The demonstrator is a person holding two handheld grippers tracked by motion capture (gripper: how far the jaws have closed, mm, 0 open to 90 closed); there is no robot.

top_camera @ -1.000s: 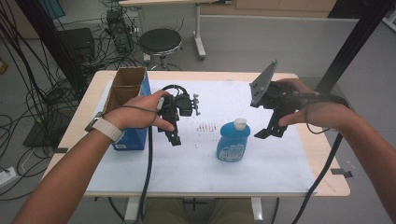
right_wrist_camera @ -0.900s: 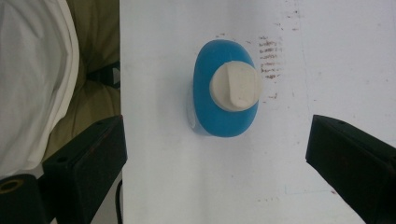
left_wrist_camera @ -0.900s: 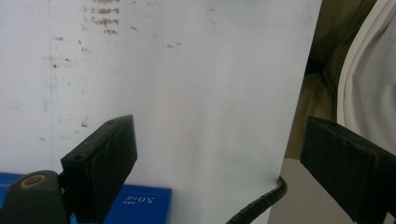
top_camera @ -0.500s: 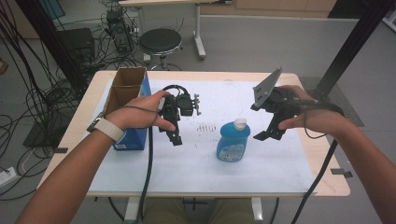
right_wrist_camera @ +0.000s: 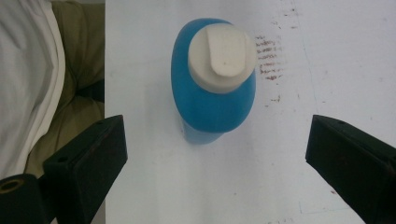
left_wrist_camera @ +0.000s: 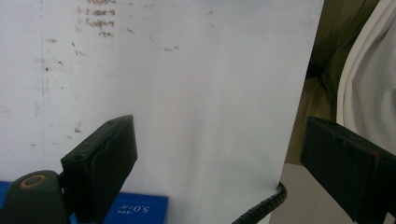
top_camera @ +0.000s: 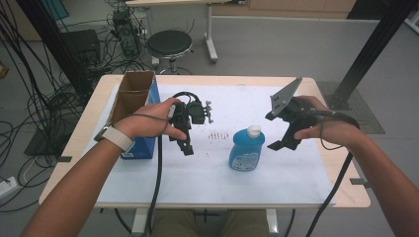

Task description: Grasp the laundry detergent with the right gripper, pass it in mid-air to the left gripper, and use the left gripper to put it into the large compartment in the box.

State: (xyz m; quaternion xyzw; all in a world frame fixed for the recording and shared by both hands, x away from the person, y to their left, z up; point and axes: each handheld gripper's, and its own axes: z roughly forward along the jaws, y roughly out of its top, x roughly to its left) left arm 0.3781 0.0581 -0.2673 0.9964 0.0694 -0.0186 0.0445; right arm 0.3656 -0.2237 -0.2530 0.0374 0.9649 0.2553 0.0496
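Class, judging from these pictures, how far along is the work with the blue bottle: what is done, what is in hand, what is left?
Done: nothing visible; the blue bottle stands upright on the white sheet, white cap closed. In hand: the right gripper hangs open beside and above the bottle, which lies between its jaws in the right gripper view. The left gripper hangs open near the cardboard box. Left: probably closing on the bottle and moving it.
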